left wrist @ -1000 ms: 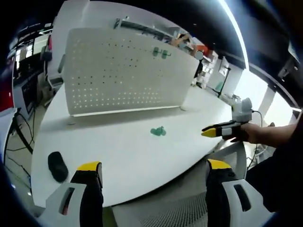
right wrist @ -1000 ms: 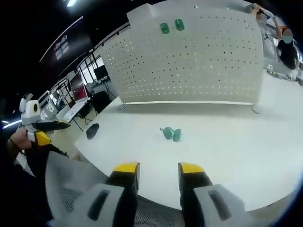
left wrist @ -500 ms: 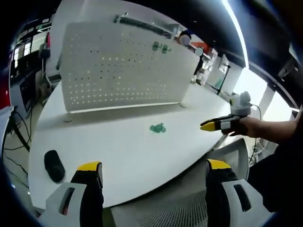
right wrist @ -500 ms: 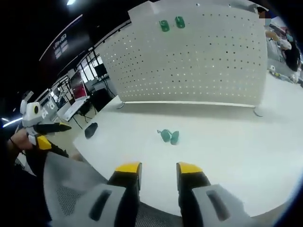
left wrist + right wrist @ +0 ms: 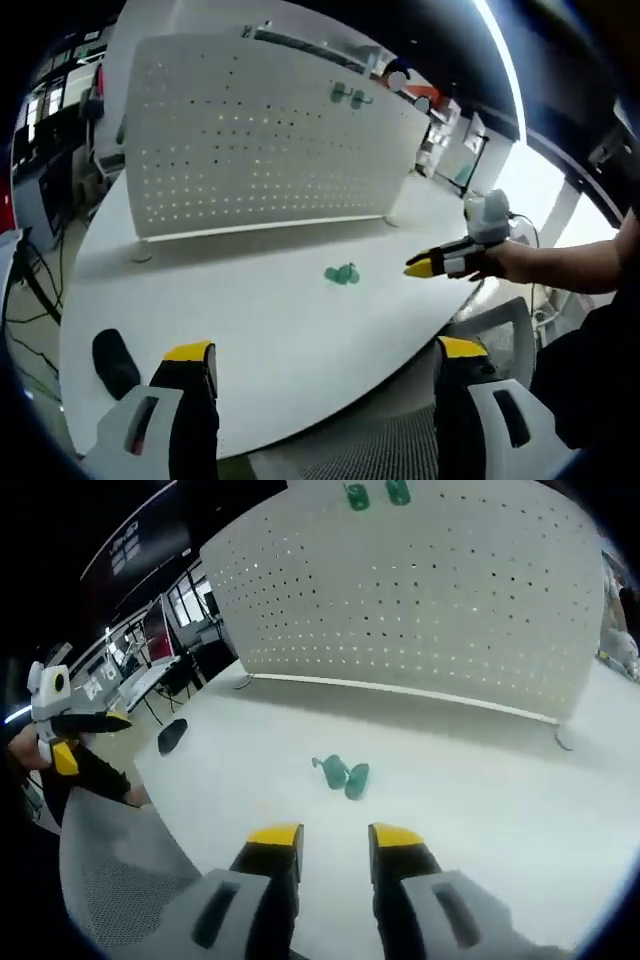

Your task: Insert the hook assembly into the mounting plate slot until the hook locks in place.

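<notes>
A green hook assembly [image 5: 342, 274] [image 5: 342, 775] lies loose on the white table, in front of the upright white perforated mounting plate [image 5: 250, 130] [image 5: 440, 600]. Two more green hooks [image 5: 347, 96] [image 5: 376, 494] hang high on that plate. My left gripper [image 5: 322, 352] stands wide open at the table's near edge, with nothing between its jaws; it appears far left as the left gripper [image 5: 90, 738], held by a hand. My right gripper [image 5: 335, 838] has a narrow gap, holds nothing and points at the loose hook from just short of it. From the side the right gripper [image 5: 425, 266] hovers right of the hook.
A black mouse-like object [image 5: 115, 362] [image 5: 172, 734] lies near the table's left edge. A grey mesh chair [image 5: 120, 880] sits below the table's edge [image 5: 330, 415]. Desks with monitors [image 5: 150, 650] stand in the background to the left.
My right gripper has moved in over the table toward the loose green hook, which now looks larger and nearer in its view. My left gripper has stayed wide open, only shifting slightly.
</notes>
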Demonstrator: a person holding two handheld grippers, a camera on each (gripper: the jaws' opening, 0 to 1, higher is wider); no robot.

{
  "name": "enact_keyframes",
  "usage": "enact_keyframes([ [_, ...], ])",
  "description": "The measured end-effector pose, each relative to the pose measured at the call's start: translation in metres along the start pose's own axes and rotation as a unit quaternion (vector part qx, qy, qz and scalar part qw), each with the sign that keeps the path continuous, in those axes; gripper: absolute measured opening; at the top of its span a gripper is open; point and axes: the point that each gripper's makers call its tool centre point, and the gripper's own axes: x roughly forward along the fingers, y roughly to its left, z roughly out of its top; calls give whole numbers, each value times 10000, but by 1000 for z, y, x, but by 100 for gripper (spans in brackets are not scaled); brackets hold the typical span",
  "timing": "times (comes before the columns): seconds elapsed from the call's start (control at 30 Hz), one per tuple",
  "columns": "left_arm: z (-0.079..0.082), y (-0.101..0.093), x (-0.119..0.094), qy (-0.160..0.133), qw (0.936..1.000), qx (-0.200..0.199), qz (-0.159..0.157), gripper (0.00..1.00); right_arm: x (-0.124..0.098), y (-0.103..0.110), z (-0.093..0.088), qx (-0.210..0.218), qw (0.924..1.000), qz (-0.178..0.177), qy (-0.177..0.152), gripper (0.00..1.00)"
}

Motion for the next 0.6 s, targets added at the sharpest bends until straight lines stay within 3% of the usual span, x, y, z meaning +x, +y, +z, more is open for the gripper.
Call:
enact_keyframes([
  [0.23,-5,8,8,121,9999,-56,-13,91,32,-8,8,-79,9999,41,147,23],
  [0.6,-13,18,17,341,9994,-89,15,91,64,-17,13,-302,9986,66,439,21],
])
